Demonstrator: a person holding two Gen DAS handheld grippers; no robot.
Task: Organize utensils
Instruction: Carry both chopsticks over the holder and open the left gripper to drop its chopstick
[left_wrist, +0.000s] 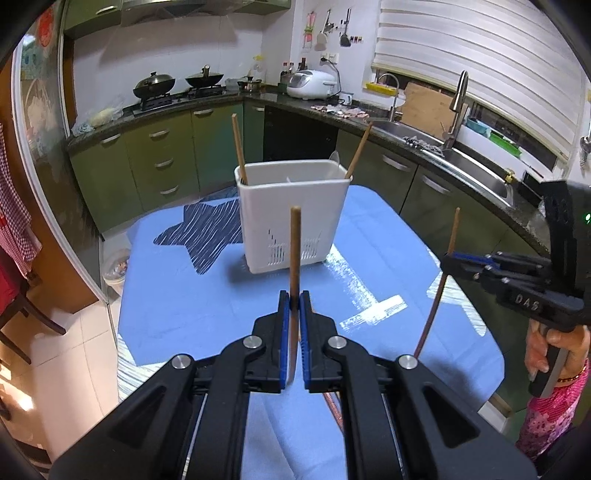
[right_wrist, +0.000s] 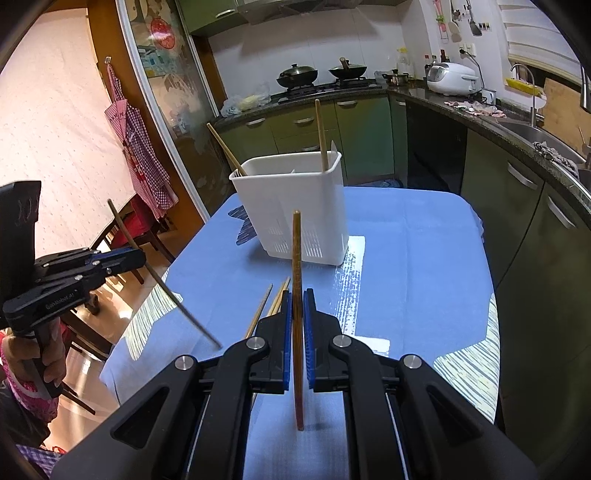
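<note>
Clenching 1 slim wooden chopstick (left_wrist: 294, 251) each: left hand-held gripper (left_wrist: 294, 301), right hand-held gripper (right_wrist: 297, 299).

The white utensil holder (left_wrist: 291, 216) hides the lower ends of the two chopsticks (left_wrist: 239, 149) standing in it. On the table (right_wrist: 406, 258), the loose chopsticks (right_wrist: 275, 301) vanish behind the right claw (right_wrist: 298, 291). The person's hand (left_wrist: 550, 350) is cut off by the picture's edge.

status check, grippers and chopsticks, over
Left gripper shut on a chopstick. Right gripper shut on another chopstick. White holder ahead, two chopsticks in. Path unobstructed.
</note>
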